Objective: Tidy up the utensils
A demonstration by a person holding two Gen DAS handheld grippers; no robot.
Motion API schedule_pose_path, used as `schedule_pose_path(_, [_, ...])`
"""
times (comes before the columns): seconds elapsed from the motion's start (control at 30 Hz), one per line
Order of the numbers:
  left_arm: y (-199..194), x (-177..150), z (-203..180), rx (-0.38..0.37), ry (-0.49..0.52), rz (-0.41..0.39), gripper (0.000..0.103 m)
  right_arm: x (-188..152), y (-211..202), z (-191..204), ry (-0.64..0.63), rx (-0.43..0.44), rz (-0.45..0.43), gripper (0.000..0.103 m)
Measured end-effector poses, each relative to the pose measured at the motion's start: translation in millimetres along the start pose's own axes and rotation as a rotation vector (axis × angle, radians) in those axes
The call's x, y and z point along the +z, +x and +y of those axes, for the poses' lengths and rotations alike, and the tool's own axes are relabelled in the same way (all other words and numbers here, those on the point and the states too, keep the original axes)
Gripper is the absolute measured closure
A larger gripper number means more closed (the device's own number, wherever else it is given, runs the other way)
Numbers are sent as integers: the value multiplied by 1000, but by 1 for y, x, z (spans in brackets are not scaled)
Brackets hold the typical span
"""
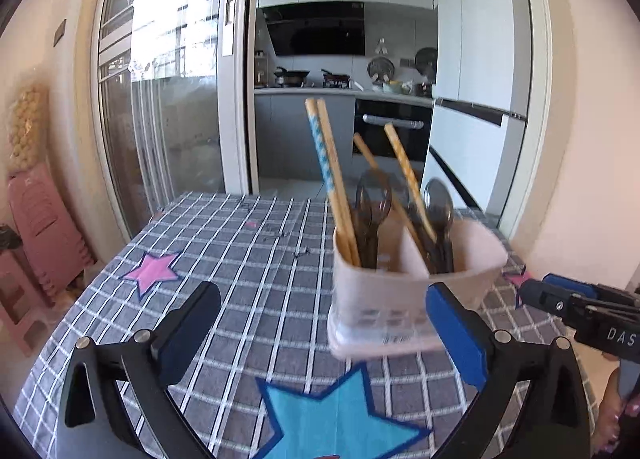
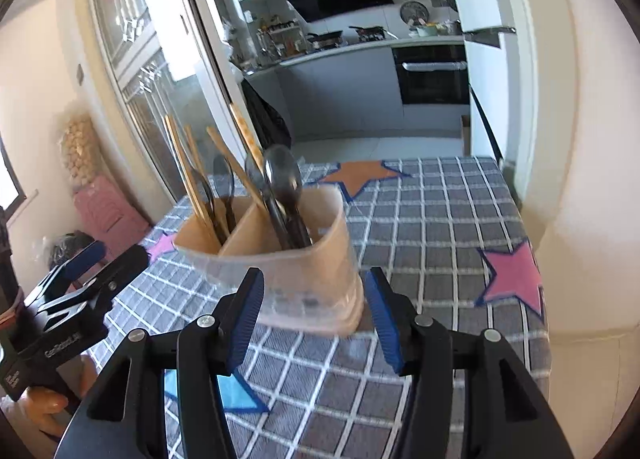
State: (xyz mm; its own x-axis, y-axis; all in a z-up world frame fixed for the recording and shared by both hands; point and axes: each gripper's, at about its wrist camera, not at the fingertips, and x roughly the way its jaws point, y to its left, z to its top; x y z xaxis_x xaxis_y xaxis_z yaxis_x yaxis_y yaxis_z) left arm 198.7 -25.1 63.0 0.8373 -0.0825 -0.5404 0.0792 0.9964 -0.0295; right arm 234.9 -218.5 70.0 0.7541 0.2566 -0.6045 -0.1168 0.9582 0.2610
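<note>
holder (image 2: 280, 255) blurred – base edge unclear | right gripper (image 2: 316, 319) jaws apart – flanking

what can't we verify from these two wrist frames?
- Utensil holder: motion-blurred in both views, so contact with the tablecloth is unclear.
- Spoons: handles hidden by the holder walls; count uncertain.
- Chopsticks: lower ends hidden inside the holder.
- Right gripper: jaws flank the holder base; contact cannot be confirmed.
- Left gripper: jaws wide apart; base cut off by the left wrist view's bottom edge.
</note>
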Motion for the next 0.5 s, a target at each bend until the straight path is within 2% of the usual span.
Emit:
schedule_pose_path(0.13, [-9, -17, 4, 5, -3, 49, 0, -17, -6, 5, 3, -77, 30, 20])
schedule_pose_path(0.3, [-20, -36, 6, 13, 1, 85, 0, -35, -17, 18, -37, -193, 58, 20])
schedule_pose_path(0.37, [-25, -42, 6, 20, 5, 91, 0, -39, -24, 24, -53, -222, 55, 15])
schedule_pose_path(0.43, [-32, -48, 8, 23, 3, 94, 0, -44, -33, 31, -67, -245, 32, 1])
schedule_pose_path(0.5, [-38, -52, 10, 18, -2, 91, 0, -48, -42, 38, -80, -261, 9, 0])
